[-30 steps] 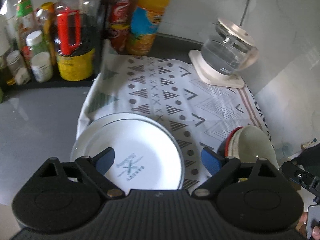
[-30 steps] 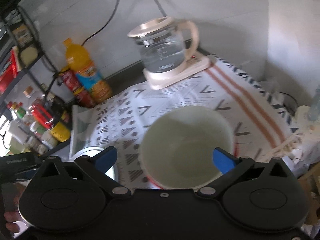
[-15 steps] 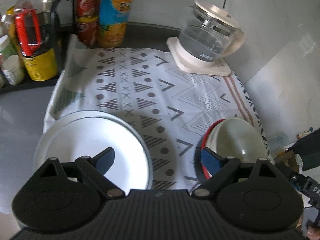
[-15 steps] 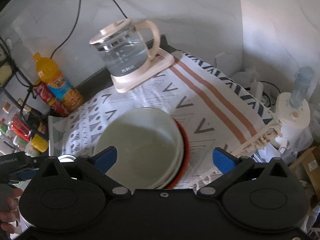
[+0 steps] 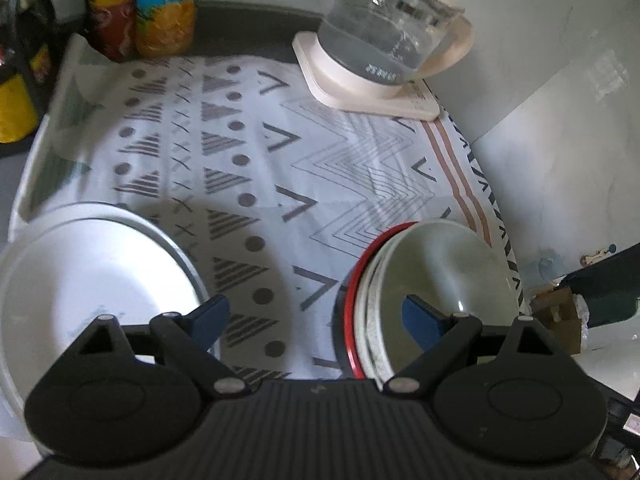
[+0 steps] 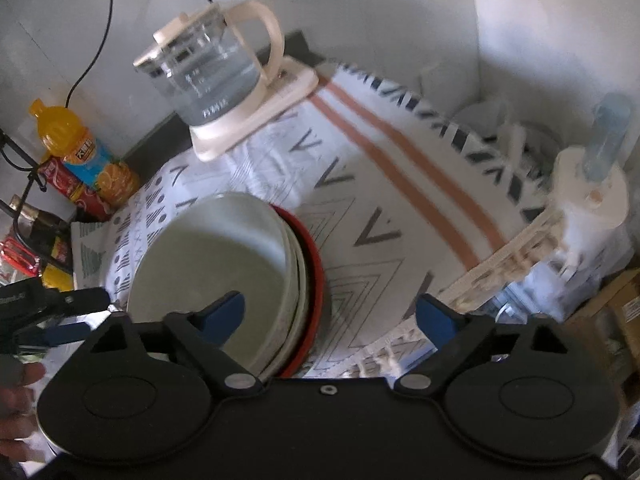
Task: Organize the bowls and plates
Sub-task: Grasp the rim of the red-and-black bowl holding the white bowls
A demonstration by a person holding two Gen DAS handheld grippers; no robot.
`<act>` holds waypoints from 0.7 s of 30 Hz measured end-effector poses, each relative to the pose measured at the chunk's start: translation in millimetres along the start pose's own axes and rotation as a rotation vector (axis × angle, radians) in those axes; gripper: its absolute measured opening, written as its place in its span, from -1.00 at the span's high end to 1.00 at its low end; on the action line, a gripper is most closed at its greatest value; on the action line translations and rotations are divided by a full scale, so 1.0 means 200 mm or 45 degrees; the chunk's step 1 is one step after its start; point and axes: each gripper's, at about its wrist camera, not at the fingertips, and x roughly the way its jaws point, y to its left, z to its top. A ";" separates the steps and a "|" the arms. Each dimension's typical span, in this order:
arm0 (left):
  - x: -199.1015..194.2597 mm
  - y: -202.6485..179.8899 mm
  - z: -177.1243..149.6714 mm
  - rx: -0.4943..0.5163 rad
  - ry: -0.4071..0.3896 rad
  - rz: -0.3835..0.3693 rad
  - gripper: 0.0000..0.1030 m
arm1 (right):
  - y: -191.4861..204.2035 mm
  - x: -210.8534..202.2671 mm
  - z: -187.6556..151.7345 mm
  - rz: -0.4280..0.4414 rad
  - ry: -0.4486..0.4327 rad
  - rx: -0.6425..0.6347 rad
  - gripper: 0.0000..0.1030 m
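Note:
A stack of white plates (image 5: pixel 88 276) lies at the near left of the patterned cloth (image 5: pixel 304 168). A stack of nested bowls (image 5: pixel 440 276), pale green on top and red-rimmed at the bottom, sits at the near right of the cloth; it also shows in the right wrist view (image 6: pixel 224 264). My left gripper (image 5: pixel 316 316) is open and empty, above the cloth between plates and bowls. My right gripper (image 6: pixel 332 312) is open and empty, its left finger over the bowls' rim. The left gripper shows in the right wrist view (image 6: pixel 60 312).
A glass kettle (image 5: pixel 384 36) on a cream base stands at the back right. Drink bottles (image 5: pixel 164 8) and a can (image 5: pixel 108 12) stand at the back left. White walls close the right side. A white roll holder (image 6: pixel 588 200) and a box (image 6: pixel 624 312) sit off the cloth's right edge.
Both grippers have swung right. In the left view the plates slid to the left edge and the bowls came nearer centre. In the right view the bowls moved left and lower.

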 end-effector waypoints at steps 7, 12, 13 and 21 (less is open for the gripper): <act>0.18 -0.01 -0.03 -0.061 0.077 -0.002 -0.64 | -0.02 0.15 0.03 0.069 0.126 0.000 -0.19; 0.27 -0.01 -0.05 -0.114 0.121 -0.007 -0.22 | -0.02 0.23 0.05 0.083 0.204 -0.036 -0.08; 0.28 -0.01 -0.06 -0.118 0.126 -0.003 -0.15 | -0.02 0.25 0.05 0.089 0.217 -0.046 -0.05; 0.34 -0.04 -0.11 -0.155 0.153 -0.049 0.38 | 0.00 0.33 0.07 0.149 0.295 -0.081 0.20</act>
